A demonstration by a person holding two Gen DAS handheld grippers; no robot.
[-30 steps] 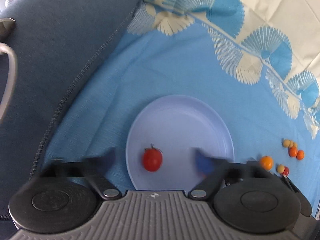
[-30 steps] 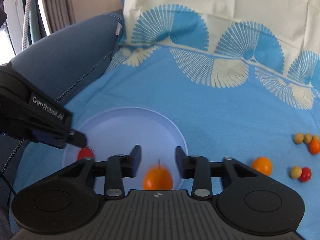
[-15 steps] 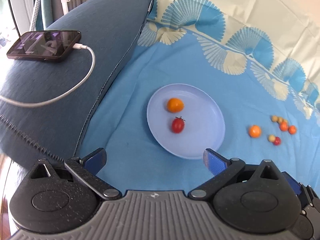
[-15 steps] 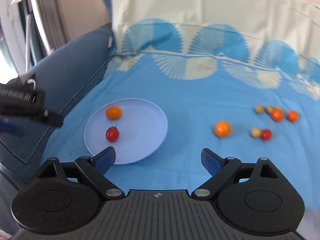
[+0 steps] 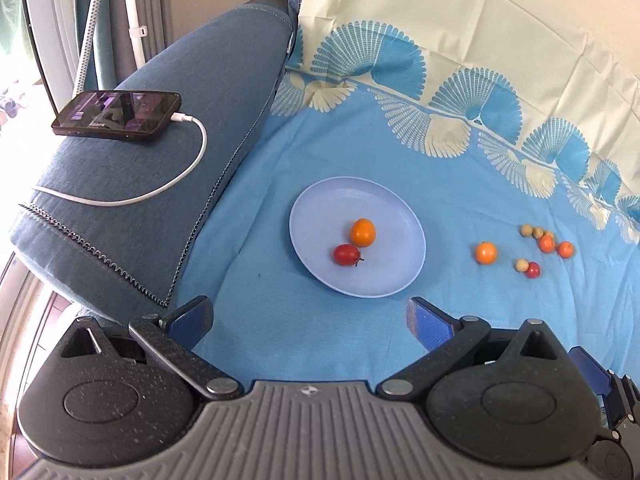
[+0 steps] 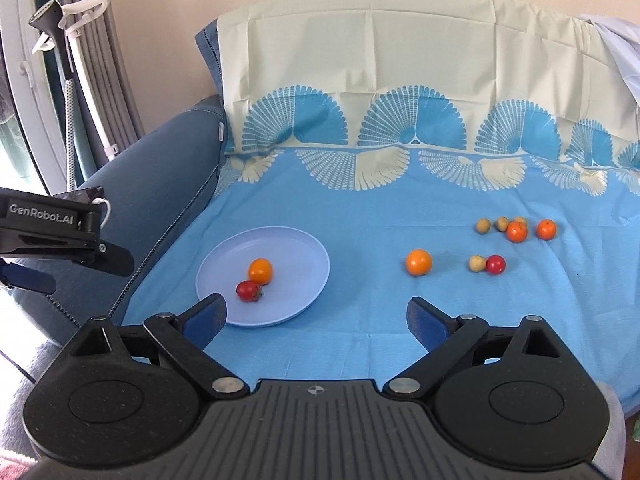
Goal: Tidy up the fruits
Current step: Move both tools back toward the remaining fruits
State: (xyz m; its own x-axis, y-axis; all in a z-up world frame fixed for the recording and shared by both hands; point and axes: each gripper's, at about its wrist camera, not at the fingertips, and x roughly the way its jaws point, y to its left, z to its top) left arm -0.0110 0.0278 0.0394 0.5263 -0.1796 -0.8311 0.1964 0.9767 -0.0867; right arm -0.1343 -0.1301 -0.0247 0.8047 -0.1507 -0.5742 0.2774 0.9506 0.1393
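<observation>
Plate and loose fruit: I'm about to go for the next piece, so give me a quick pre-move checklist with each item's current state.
1. Right tool empty, jaws opening: ok.
2. Left tool open and empty: ok.
3. Plate has bare room left beside the orange fruit and red tomato: ok.
4. Nearest loose orange sits alone on the cloth, clear of other fruit: ok.
5. Small red fruit touches a yellow one, no free gap: not ok.
6. All fruit on the plate: not ok.

Both wrist views look down from above, sharing the plate (image 5: pixel 404 216) (image 6: pixel 312 248).
</observation>
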